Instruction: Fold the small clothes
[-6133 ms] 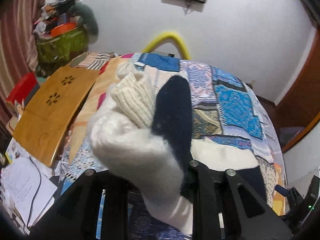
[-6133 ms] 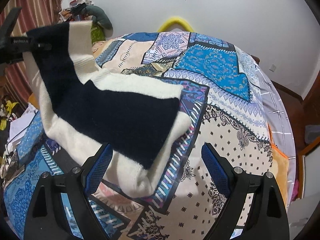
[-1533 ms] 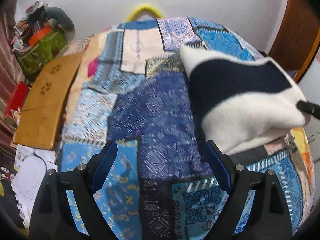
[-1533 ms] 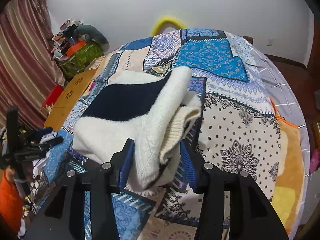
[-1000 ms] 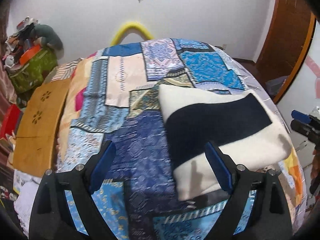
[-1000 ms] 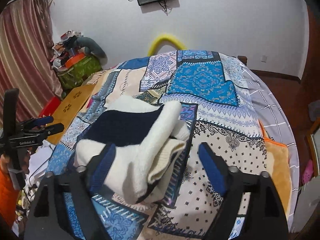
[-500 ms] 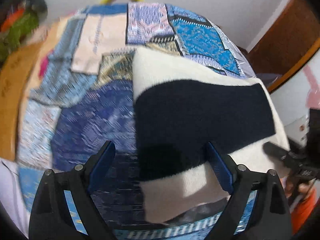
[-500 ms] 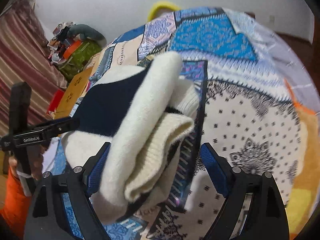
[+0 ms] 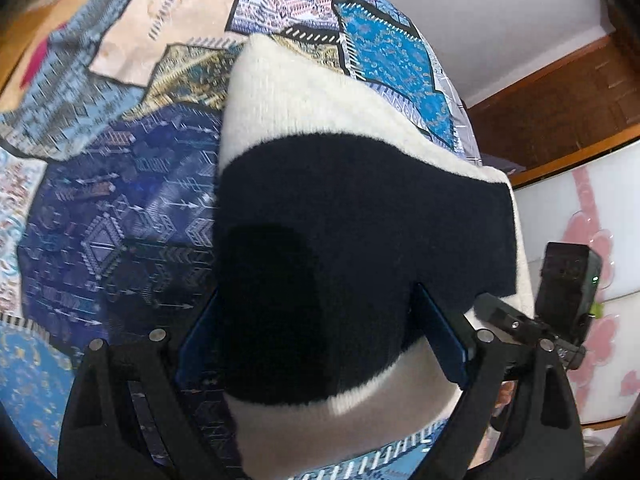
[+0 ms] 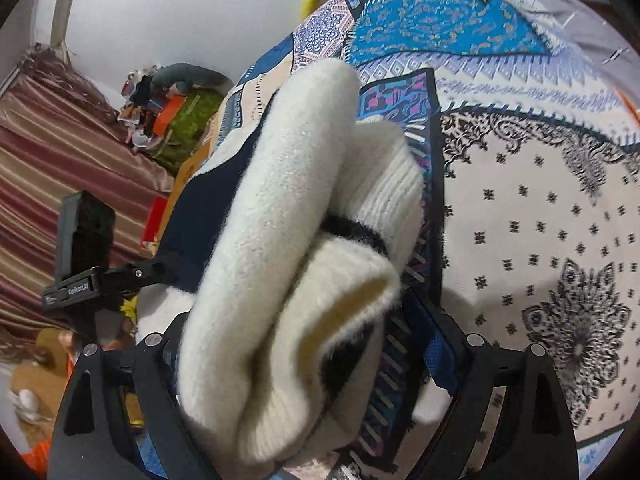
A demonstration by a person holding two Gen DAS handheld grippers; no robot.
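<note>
Between your right gripper (image 10: pixel 308 364) jaws, spread wide, bulges the open end of the folded cream-and-navy sweater (image 10: pixel 280 240). Your left gripper (image 9: pixel 320 336), equally spread, straddles the opposite end; neither seems to press yet, though fabric hides the pads. The bundle lies on the patchwork bedspread (image 9: pixel 120 200). Lower both ends evenly, then close on all layers so the fold stays square.

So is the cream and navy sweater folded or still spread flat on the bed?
Folded: the sweater shows stacked layers at its near end and lies as a compact bundle on the bedspread.
</note>
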